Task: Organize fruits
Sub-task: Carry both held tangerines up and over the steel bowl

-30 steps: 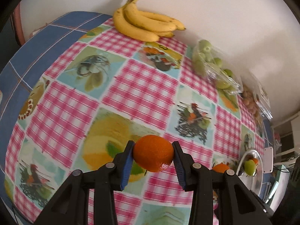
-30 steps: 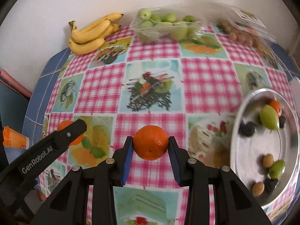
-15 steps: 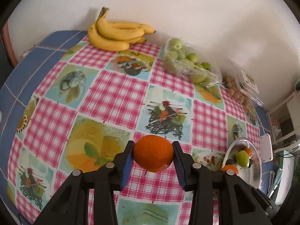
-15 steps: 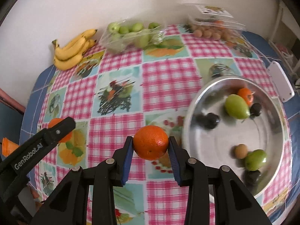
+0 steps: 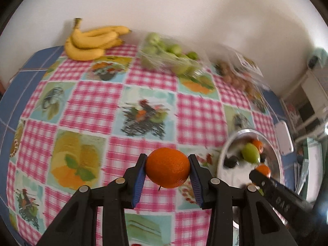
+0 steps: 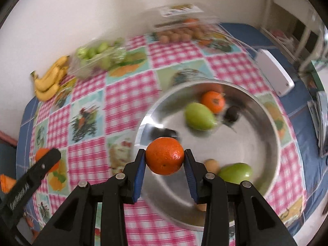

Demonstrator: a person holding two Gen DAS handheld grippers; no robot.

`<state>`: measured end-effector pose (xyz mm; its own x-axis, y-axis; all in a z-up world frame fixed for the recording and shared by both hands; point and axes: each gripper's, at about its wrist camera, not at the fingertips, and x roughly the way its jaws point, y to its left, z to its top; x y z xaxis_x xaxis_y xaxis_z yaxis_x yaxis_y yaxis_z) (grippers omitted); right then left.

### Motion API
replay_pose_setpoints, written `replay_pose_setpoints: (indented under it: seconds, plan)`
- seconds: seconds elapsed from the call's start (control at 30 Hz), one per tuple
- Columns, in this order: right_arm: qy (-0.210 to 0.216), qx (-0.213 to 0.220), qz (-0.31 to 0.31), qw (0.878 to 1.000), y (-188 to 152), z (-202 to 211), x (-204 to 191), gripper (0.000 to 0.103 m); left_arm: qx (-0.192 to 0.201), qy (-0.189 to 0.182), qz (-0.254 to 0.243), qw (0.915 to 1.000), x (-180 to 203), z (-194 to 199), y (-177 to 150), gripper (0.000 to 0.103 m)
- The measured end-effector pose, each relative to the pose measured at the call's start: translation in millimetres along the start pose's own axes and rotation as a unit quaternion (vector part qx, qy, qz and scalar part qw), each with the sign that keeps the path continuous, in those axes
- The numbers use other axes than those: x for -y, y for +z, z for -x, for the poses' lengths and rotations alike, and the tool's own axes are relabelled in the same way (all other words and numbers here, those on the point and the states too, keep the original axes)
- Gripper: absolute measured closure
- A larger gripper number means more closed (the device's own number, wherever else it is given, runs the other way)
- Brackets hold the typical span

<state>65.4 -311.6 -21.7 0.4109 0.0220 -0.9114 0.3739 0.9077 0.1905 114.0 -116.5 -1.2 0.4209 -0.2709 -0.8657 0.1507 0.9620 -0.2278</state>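
Checked glossy tablecloth (image 5: 196, 121); round, seemingly steel bowl (image 6: 272, 135).

Both views are bright under soft, diffuse light. Fisheye distortion bows the tablecloth (image 5: 143, 94) and darkens the corners. Motion blur smears the background fruit; the metal bowl (image 6: 272, 143) carries glare. Each gripped orange (image 5: 168, 167) stays sharp.

The left gripper (image 6: 44, 165) arm's white lettering is perhaps too blurred to read.
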Motion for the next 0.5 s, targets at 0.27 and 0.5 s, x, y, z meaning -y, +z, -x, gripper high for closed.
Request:
replay_pose_setpoints:
  seconds: [0.27,0.5]
  plan:
    - [-0.013,-0.012,-0.072,0.997,4.8,-5.3,57.1,0.064,-0.025,-0.022,-0.084,0.9959,64.3,-14.1,-22.7,0.06]
    - [-0.014,-0.011,-0.1,0.995,4.8,-4.0,85.4,0.064,-0.051,-0.05,-0.127,0.9893,102.5,-26.4,-42.5,0.06]
